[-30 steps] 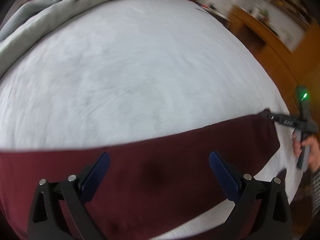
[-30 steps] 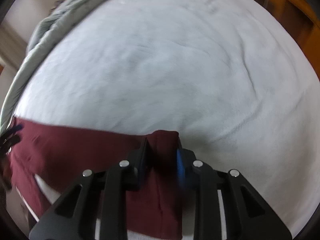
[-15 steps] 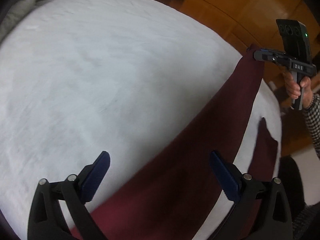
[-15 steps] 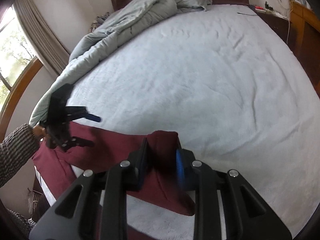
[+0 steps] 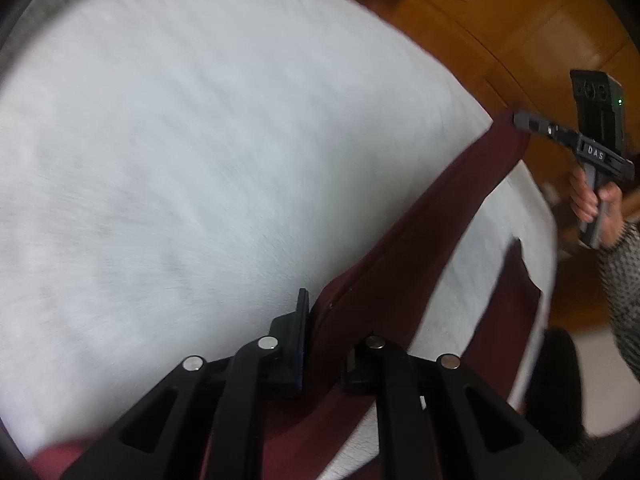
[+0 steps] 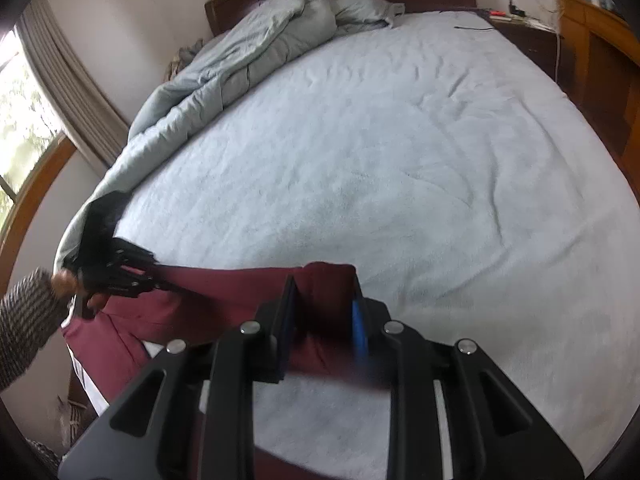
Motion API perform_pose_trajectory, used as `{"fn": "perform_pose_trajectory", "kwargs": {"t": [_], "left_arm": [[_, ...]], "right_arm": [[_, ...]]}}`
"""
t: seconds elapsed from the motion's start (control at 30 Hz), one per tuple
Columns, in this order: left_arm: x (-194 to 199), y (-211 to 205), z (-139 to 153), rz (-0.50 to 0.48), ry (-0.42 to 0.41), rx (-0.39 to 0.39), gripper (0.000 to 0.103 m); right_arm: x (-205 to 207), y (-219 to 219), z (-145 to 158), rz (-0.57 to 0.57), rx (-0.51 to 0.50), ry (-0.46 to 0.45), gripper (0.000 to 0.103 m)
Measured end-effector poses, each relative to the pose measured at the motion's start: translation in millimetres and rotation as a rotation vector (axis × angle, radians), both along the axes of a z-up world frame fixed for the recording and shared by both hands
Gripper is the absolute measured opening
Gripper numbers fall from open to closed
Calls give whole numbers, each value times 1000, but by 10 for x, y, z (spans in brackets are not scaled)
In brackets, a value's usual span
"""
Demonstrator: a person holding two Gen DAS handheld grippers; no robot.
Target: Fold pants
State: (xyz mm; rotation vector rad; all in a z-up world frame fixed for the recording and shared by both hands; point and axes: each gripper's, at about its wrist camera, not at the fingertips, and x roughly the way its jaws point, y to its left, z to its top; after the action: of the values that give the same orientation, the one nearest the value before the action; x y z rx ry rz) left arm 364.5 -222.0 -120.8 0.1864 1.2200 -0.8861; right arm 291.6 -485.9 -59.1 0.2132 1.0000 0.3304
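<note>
Jaws: both clenched on cloth right now. My left gripper (image 5: 320,344) is pinched tight on one end of the pants (image 5: 452,216), my right gripper (image 6: 322,312) is squeezing a fatter bunch of the other end (image 6: 324,284).

Where the pants are: strung between my two hands over the near edge of the bed (image 6: 400,160), part lifted, part draped on the sheet, with a second maroon flap hanging off at the lower right of the left wrist view.

Long axis: in the left view it runs from my jaws at bottom center up to the right gripper (image 5: 520,120) at the upper right. In the right view it runs from my jaws at bottom center out to the left gripper (image 6: 160,276) at mid left.

Slack: looks fairly taut along that line, a bit blurry though so don't quote me.

Which hand is nearer: honestly neither, each one owns its own end, so the fold is a two-hand deal.

What the move turns on: my guess is bringing one end across to the other along that axis, or laying the whole strip flat on the open sheet in the upper part of both frames.

Clutter: bunched grey duvet (image 6: 248,52) sits well apart at the upper left of the right view.
</note>
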Motion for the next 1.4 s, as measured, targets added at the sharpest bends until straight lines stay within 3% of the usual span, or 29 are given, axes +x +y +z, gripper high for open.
{"fn": "perform_pose_trajectory", "kwargs": {"t": [0.07, 0.2, 0.4, 0.63, 0.73, 0.77, 0.8, 0.83, 0.9, 1.1, 1.3, 1.37, 1.4], "left_arm": [[-380, 1, 278, 32, -133, 47, 11], [-1082, -137, 472, 29, -272, 145, 11], [-1978, -355, 284, 35, -311, 183, 11], [-2552, -502, -78, 27, -280, 251, 11], [-2706, -499, -236, 2, -294, 293, 11], [-2748, -505, -278, 2, -306, 300, 12], [-2769, -508, -311, 6, -323, 301, 12], [-2771, -513, -330, 11, -330, 303, 12], [-2797, -528, -360, 21, -339, 306, 13], [-2759, -516, -364, 49, -320, 283, 14], [-2725, -477, -341, 59, -297, 265, 14], [-2724, -461, -336, 62, -289, 262, 14], [-2705, -457, -335, 69, -281, 258, 14]], "right_arm": [[-171, -3, 50, -13, 4, -20, 24], [-587, 13, 68, -20, -5, -32, 24], [-1269, -17, -180, -60, -32, 35, 24], [-1868, -24, -553, -88, -47, 137, 28], [-2019, 4, -644, -102, -82, 185, 45], [-2071, -6, -665, -117, -99, 203, 65], [-2131, -10, -678, -149, -127, 228, 72], [-2189, -24, -680, -163, -125, 250, 72], [-2310, -77, -645, -198, -77, 266, 71], [-2631, 5, -571, -296, 242, 289, 72], [-2504, 131, -786, -416, 370, 342, 70], [-2425, 89, -878, -456, 410, 364, 64], [-2387, 52, -936, -477, 406, 386, 50]]}}
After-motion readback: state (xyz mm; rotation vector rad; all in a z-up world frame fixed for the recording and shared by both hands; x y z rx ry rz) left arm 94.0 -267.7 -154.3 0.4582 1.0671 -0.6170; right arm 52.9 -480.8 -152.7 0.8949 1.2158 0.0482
